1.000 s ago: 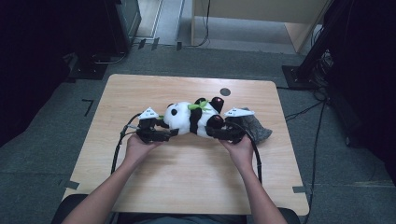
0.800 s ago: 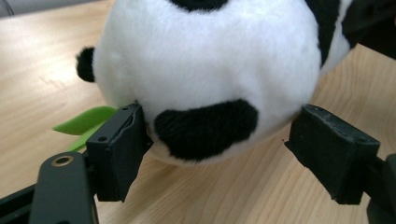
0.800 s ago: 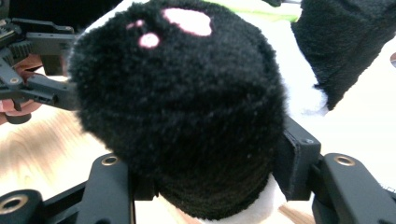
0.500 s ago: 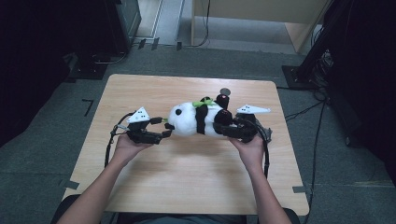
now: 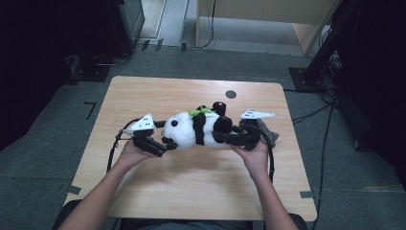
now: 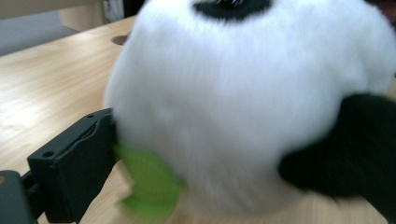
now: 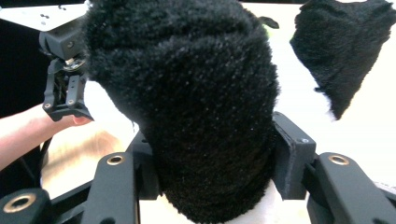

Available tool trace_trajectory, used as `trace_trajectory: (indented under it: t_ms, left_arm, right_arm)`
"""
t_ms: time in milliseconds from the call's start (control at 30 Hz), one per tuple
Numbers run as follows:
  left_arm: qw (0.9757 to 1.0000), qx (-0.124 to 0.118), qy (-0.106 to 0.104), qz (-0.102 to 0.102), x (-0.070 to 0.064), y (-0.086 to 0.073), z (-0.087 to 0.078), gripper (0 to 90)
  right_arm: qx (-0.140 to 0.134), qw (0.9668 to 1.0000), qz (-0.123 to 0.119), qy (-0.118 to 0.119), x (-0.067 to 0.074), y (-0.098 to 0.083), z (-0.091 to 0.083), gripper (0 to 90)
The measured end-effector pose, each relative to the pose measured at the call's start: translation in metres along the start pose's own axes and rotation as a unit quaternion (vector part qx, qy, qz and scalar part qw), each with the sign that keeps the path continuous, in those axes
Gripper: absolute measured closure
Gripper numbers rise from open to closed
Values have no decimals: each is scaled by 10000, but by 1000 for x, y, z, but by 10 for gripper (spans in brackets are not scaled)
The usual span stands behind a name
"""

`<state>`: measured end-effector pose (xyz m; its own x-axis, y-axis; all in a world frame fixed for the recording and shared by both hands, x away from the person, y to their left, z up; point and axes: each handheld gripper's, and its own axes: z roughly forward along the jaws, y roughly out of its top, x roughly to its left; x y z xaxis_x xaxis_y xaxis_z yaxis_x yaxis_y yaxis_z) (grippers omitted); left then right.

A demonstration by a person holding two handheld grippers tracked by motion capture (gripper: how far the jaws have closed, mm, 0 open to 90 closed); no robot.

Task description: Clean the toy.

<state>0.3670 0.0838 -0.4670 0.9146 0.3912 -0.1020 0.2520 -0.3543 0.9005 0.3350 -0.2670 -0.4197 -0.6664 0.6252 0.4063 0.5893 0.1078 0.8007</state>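
Two grippers work the panda (image 5: 201, 129): right gripper (image 7: 212, 172) clamps its black limb; left gripper (image 5: 165, 143), jaws just opened, should re-grip the head before lifting off the bench (image 5: 191, 182).

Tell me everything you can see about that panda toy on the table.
The panda toy is a soft plush with fuzzy white fur, black limbs and a black eye patch, plus a small green piece near its neck. It lies on its side across the middle of the wooden table, head toward the left claw. The right claw is clamped on one of its black limbs. The left claw's jaws have just been opening and stand open beside its white head.
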Motion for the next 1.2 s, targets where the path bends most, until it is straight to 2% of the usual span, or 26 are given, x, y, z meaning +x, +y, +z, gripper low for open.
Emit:
trace_trajectory:
  t_ms: [100,200,233,267,333,367,400,500,633,700,767,800,833,867,933,967,1033,1200]
  left_arm:
    - [10000,69,5,-37,-1,-1,2,0]
    - [10000,76,26,-34,-2,0,3,0]
    - [9999,96,80,-25,-2,1,3,31]
    - [9999,115,112,-36,-2,2,2,125]
    - [9995,185,148,-200,-1,3,1,157]
    - [9994,177,189,-212,-2,4,0,221]
    - [9995,155,202,-198,-3,5,-1,221]
    - [9994,106,294,-168,-5,10,-6,337]
    - [9994,149,222,-215,-7,14,-10,480]
    - [9993,91,155,-320,-6,17,-12,516]
    - [9991,17,56,-428,-4,19,-16,533]
    - [9990,-2,1,-456,-3,20,-17,536]
    - [9986,-67,-48,-523,-2,21,-19,537]
    - [9986,-94,-93,-503,-2,21,-20,537]
    - [9986,-120,-117,-502,-1,22,-23,538]
    - [9981,-128,-134,-584,2,22,-25,538]
    - [9980,-111,-135,-614,3,22,-26,538]
    - [9957,-227,-261,-865,11,24,-34,540]
  right_arm:
    - [42,10000,-39,-13,2,0,1,471]
    - [40,10000,53,14,0,-1,2,472]
    - [25,9999,96,28,-1,-2,2,470]
    - [52,9999,122,-17,-2,-2,3,464]
    - [58,9999,137,-22,-2,-2,3,461]
    - [101,9999,120,-68,-3,-2,4,448]
    - [101,9999,120,-68,-3,-2,4,448]
    - [166,9998,51,-124,-8,-2,4,387]
    - [242,9997,-23,-44,-15,-5,5,313]
    - [252,9997,-65,-16,-18,-7,6,279]
    - [146,9998,-81,91,-21,-8,5,257]
    - [42,9998,-131,145,-22,-8,3,245]
    - [-128,9988,-387,259,-22,-8,0,231]
    - [-128,9988,-387,259,-22,-8,0,231]
    - [-181,9967,-731,305,-21,-9,-3,189]
    - [-84,9955,-914,236,-21,-11,-2,150]
    - [-26,9948,-991,225,-22,-13,-1,139]
    - [63,9927,-1187,184,-24,-19,3,94]
